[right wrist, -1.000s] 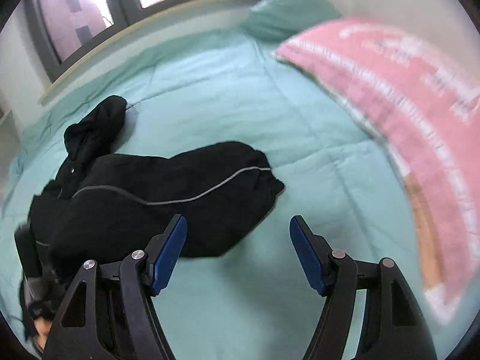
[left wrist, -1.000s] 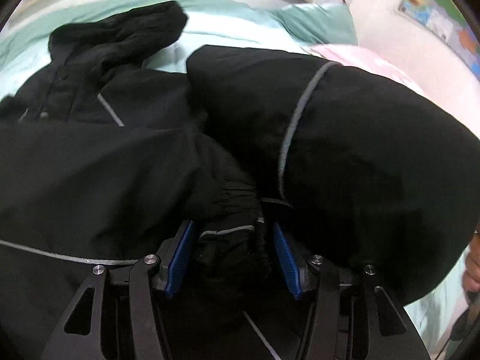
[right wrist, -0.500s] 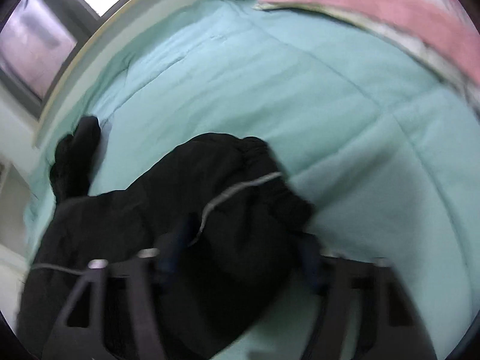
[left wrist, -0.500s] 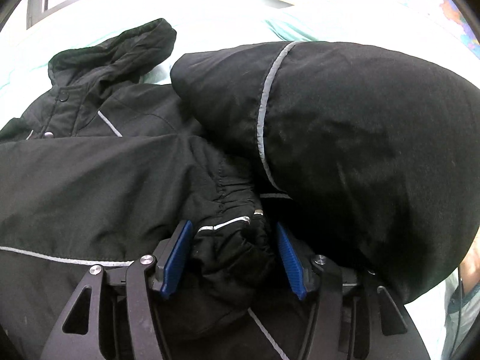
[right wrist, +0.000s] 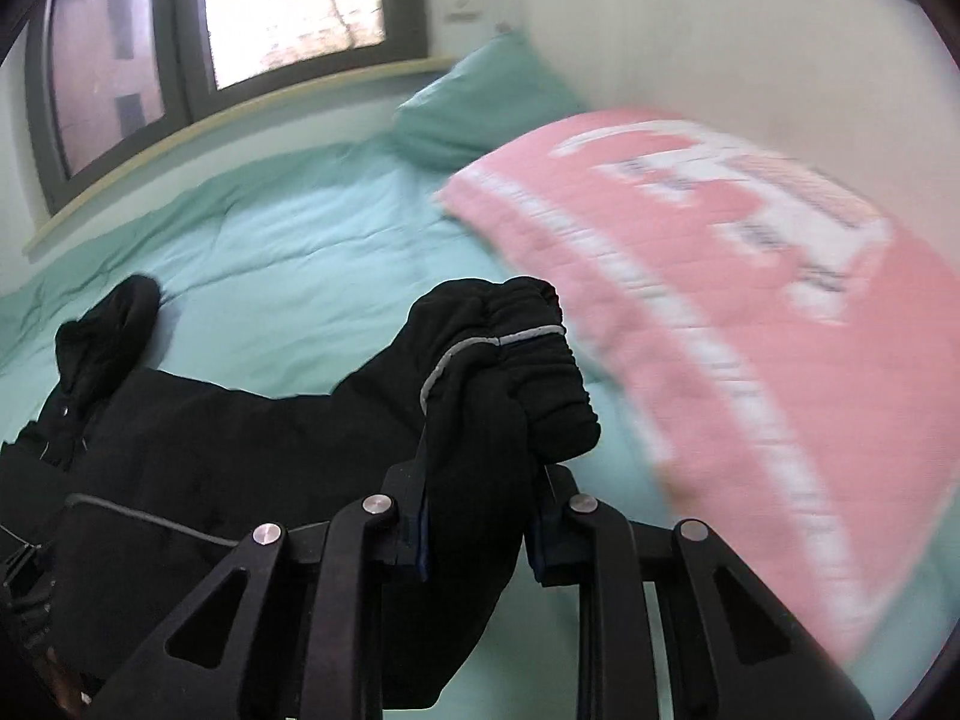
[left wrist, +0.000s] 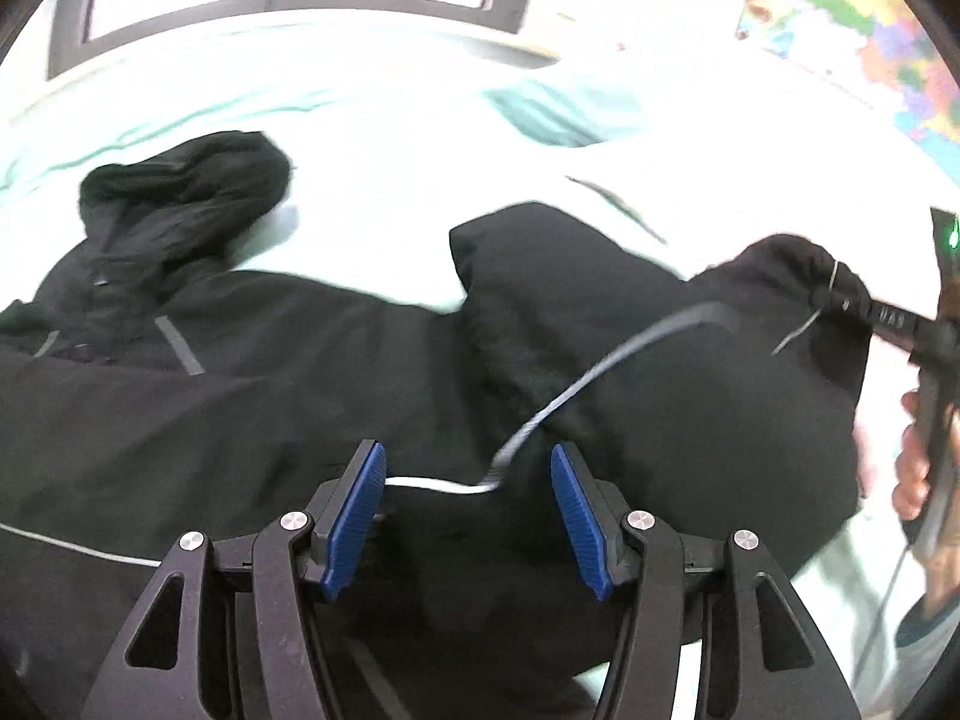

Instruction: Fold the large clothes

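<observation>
My right tool (right wrist: 480, 531) is clamped on the jacket (left wrist: 300, 396) sleeve cuff (right wrist: 528, 372), lifted ahead of it; my left tool (left wrist: 468, 507) gapes over the jacket body on the bed (right wrist: 288, 240). Folding's barely begun, I'd say.

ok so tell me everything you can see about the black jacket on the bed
The black jacket is a padded, matte-looking garment with thin grey piping and a hood bunched at the far end. It lies spread on the teal bedspread. One sleeve, with an elastic gathered cuff, is lifted and clamped in the right gripper. The left gripper sits open over the jacket's body, fabric lying between its blue pads.
</observation>
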Tool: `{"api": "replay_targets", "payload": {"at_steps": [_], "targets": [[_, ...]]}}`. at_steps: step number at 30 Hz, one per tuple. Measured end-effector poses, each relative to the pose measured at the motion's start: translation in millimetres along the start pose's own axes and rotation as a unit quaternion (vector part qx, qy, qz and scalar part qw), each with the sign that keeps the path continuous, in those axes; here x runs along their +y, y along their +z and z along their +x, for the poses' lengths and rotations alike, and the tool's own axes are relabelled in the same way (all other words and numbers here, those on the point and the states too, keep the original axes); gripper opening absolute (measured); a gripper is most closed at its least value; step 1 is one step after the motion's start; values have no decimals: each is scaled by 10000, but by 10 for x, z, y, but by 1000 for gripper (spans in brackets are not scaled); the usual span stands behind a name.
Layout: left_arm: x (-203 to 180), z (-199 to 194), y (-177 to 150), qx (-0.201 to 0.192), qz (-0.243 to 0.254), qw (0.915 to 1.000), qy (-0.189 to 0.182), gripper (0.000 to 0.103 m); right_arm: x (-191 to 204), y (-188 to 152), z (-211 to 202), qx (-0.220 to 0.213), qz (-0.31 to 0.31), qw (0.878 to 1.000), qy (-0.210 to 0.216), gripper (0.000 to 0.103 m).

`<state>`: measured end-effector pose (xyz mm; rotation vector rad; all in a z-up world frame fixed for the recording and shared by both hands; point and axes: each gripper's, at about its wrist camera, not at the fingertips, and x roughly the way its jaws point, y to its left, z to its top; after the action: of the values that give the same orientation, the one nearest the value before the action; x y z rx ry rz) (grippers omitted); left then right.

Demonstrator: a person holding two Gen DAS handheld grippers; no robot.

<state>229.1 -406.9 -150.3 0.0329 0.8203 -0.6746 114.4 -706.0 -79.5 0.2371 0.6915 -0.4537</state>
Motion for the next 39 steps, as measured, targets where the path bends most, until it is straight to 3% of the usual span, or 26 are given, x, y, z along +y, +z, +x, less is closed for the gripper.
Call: {"api": "replay_targets", "payload": {"at_steps": [4,8,11,17,20,21,22,26,28,29,31,33,36,37,38,39], "targets": [[-339,158,-87,216,363,9988,-257,59,-559,-82,-182,41,176,9991,-374,26],[-503,488,-275,791,493,9947,-430,59,-973,-246,-119,312,598,9975,-203,26],[-524,737,-381,1279,599,9897,-252,59,-1061,-377,6,501,627,9966,-199,26],[-486,617,-352,1213,627,9898,-413,59,-1030,-448,102,522,634,9966,-92,26],[-402,499,-364,1118,514,9911,-514,59,-1076,-448,92,612,899,9938,225,36],[-373,470,-359,1110,492,9911,-541,59,-1133,-453,89,647,1119,9908,391,50],[-365,435,-359,1097,484,9912,-564,59,-1182,-466,82,668,1293,9879,534,57],[-342,373,-363,1085,484,9914,-546,59,-1356,-503,84,593,2038,9707,1128,60],[-307,377,-340,1080,443,9916,-555,59,-1442,-524,125,615,2380,9587,1433,58],[-286,373,-332,1071,430,9917,-569,59,-1457,-519,133,609,2432,9562,1512,51],[-268,325,-342,1055,399,9918,-598,59,-1428,-487,106,587,2321,9589,1525,48],[-255,316,-354,1058,407,9918,-592,59,-1362,-447,53,602,2023,9682,1344,48],[-281,354,-358,1083,398,9921,-490,59,-1349,-426,114,764,1970,9707,1145,47],[-296,360,-360,1077,393,9923,-463,59,-1353,-418,151,814,1940,9728,966,42],[-311,357,-359,1047,405,9927,-439,59,-1346,-410,168,833,1873,9763,700,28],[-319,338,-359,1003,428,9931,-423,59,-1340,-410,157,825,1795,9787,555,25]]}}
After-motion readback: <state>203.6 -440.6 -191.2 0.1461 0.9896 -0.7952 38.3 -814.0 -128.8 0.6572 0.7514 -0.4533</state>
